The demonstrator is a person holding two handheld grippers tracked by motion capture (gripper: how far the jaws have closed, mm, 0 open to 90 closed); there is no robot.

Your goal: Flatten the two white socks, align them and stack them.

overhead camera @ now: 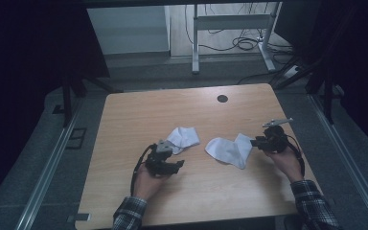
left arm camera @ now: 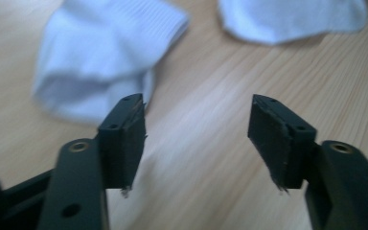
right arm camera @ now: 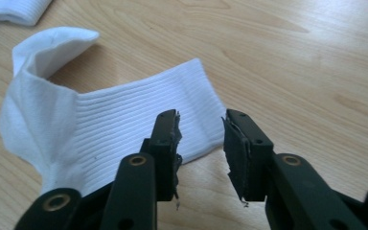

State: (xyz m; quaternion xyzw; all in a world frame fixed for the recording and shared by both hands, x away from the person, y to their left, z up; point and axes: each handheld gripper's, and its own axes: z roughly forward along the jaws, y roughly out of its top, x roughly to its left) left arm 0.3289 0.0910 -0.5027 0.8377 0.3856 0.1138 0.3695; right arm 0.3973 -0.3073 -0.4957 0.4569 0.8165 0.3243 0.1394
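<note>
Nearest the person, two grippers are held low over the wooden table [overhead camera: 139,120]. The left gripper [overhead camera: 176,165] is kept with its jaws wide apart and nothing between them; in the left gripper view bare wood lies in the gap, and the crumpled left sock [left arm camera: 103,52] is seen just beyond the left jaw, apart from it, so the pose is judged to be a readying for a grasp. The right gripper [right arm camera: 200,143] is held with its jaws partly apart at the ribbed cuff edge of the right sock [right arm camera: 105,129], nothing yet pinched; the cuff's corner is presumably being lined up. Both socks lie flat on the table, near each other but apart. No container is seen. Farther off, a dark round hole [overhead camera: 222,98] is set in the tabletop, and a metal frame [overhead camera: 230,21] with cables stands on the floor.
</note>
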